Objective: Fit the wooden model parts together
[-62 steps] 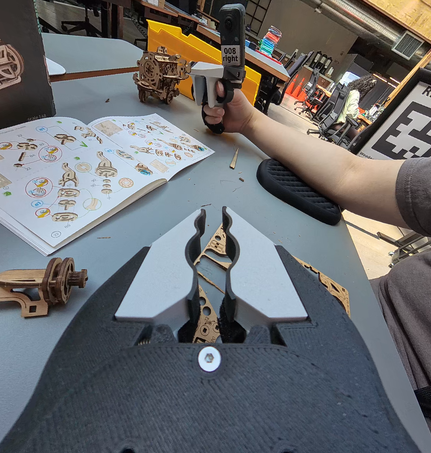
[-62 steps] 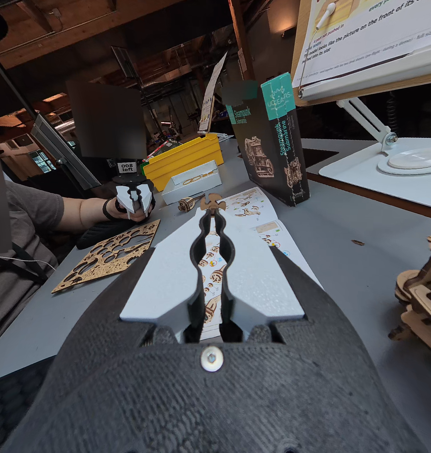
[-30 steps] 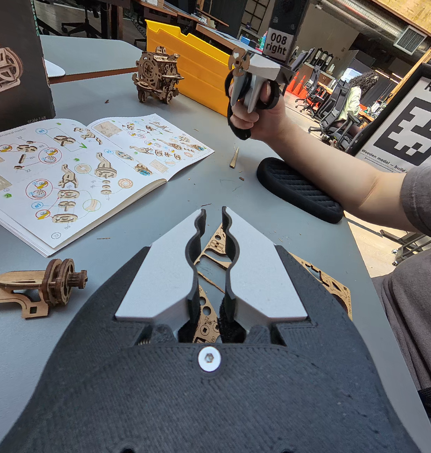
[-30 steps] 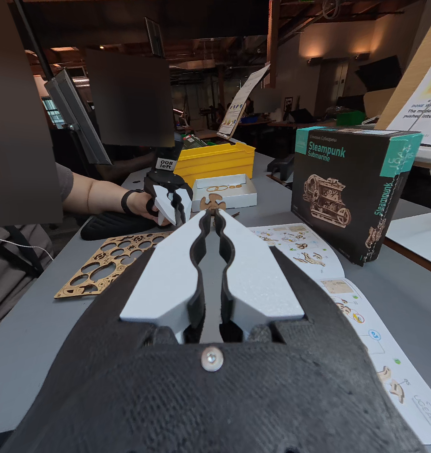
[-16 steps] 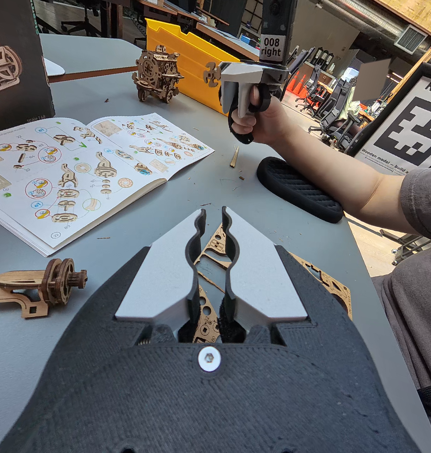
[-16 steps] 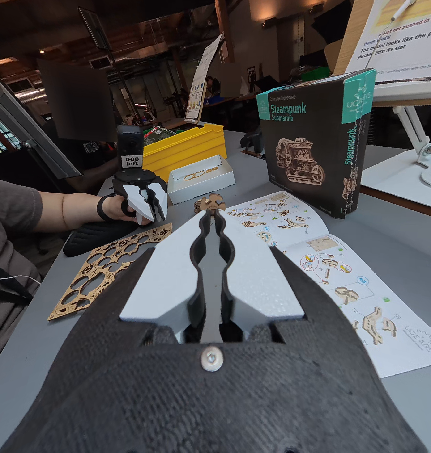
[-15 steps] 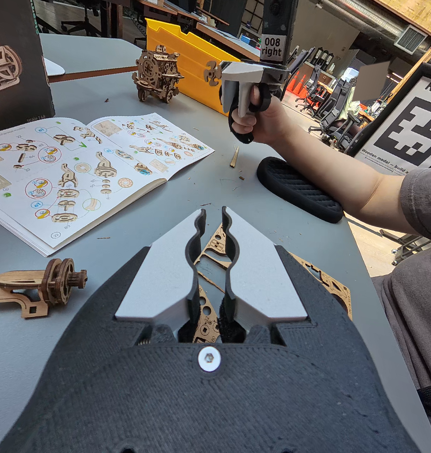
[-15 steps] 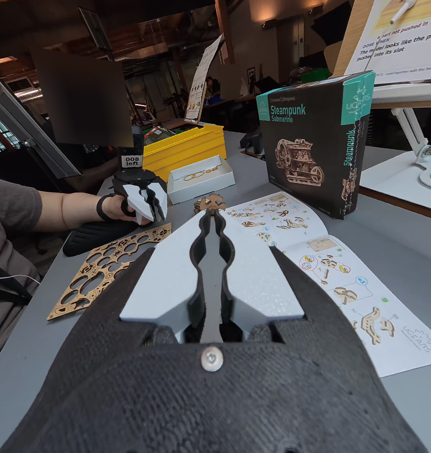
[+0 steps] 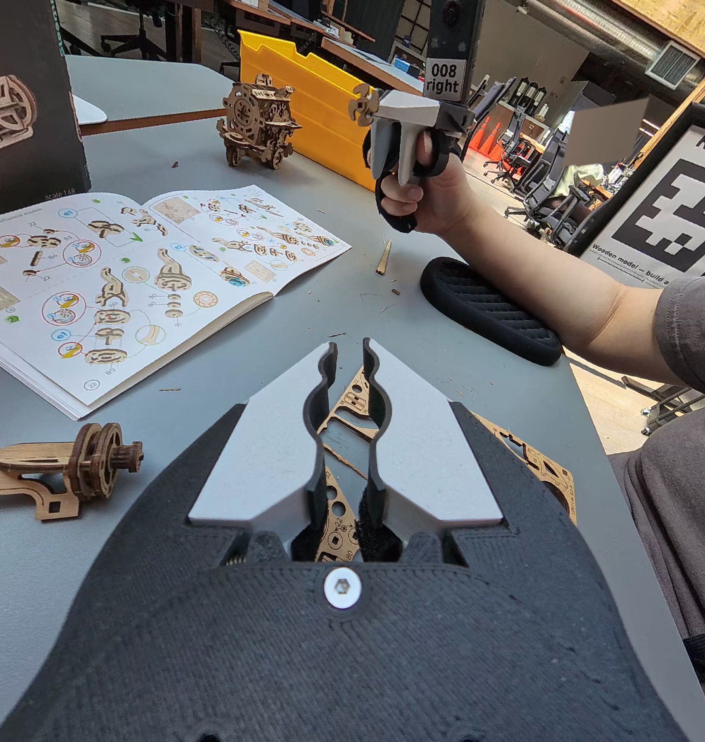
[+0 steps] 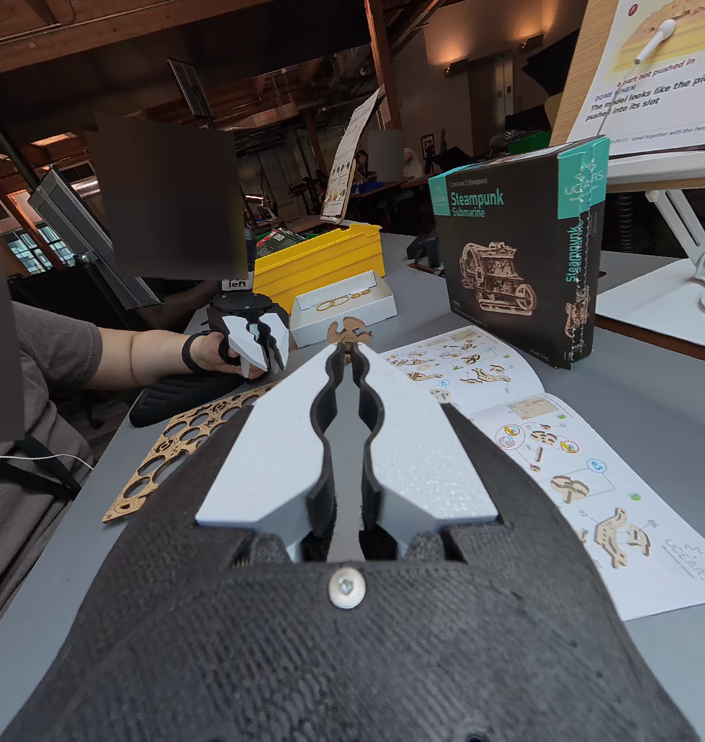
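My right gripper (image 10: 346,348) is shut on a small wooden propeller-shaped part (image 10: 346,331) at its fingertips. In the left wrist view the right gripper (image 9: 371,109) is held high above the table and points left with the propeller part (image 9: 362,105). My left gripper (image 9: 349,346) is narrowly open and empty, low over a punched-out wooden parts sheet (image 9: 537,461). It also shows in the right wrist view (image 10: 267,364), beside that sheet (image 10: 190,437). A wooden sub-assembly with a wheel hub (image 9: 69,467) lies on the grey table (image 9: 423,373) to the left of my left gripper.
An open instruction booklet (image 9: 142,281) lies mid-table. A built wooden model (image 9: 258,120) and a yellow bin (image 9: 314,104) stand at the back. A dark kit box (image 10: 515,261), a white tray (image 10: 342,309) and black wrist rests (image 9: 487,317) are nearby. About 15 cm separates my left fingertips from my right. Between my right fingertips and the built wooden model (image 9: 258,120) there is roughly 20 cm.
My right gripper has lifted away from the built model with the propeller part, swung round and now points left, higher up. My left gripper has not moved.
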Action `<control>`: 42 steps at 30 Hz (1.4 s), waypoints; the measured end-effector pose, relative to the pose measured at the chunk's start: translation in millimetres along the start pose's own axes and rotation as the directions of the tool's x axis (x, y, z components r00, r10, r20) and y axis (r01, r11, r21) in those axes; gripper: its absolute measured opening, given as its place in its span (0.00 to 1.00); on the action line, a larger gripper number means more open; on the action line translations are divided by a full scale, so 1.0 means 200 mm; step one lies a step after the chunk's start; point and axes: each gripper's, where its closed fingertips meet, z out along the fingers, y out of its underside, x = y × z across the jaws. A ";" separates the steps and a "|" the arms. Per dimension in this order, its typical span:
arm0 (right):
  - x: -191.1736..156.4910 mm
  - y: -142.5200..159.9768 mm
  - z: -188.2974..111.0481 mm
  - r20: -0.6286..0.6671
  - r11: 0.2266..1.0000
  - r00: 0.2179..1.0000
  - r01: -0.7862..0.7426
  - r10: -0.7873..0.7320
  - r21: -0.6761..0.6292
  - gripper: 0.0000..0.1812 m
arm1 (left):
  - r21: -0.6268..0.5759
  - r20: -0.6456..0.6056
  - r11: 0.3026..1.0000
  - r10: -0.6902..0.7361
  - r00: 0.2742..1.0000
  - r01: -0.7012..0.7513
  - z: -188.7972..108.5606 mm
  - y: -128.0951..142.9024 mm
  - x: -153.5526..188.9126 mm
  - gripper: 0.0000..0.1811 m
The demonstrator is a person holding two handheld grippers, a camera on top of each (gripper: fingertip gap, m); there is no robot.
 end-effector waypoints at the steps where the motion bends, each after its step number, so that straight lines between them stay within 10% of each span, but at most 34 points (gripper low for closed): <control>1: 0.03 0.01 -0.02 -0.025 1.000 1.000 0.007 -0.007 -0.004 0.01 | 0.000 0.000 1.000 0.000 1.000 0.000 0.00 0.00 0.00 0.06; 16: 0.34 0.06 -0.17 -0.365 0.994 0.925 0.087 -0.106 -0.069 0.01 | -0.001 0.000 1.000 0.004 1.000 -0.004 0.00 0.00 0.00 0.06; 22: 0.51 0.08 -0.23 -0.759 0.970 0.612 0.062 -0.222 -0.234 0.01 | -0.001 -0.002 1.000 -0.001 1.000 0.001 0.00 0.00 0.00 0.06; 27: 0.53 0.08 -0.19 -0.817 0.927 0.446 0.096 -0.367 -0.364 0.01 | -0.003 -0.001 1.000 0.000 1.000 0.000 0.00 0.00 0.00 0.06; 42: 0.44 0.08 -0.17 -0.833 0.964 0.486 0.102 -0.265 -0.247 0.01 | -0.002 -0.001 1.000 0.001 1.000 -0.001 0.00 0.00 0.00 0.06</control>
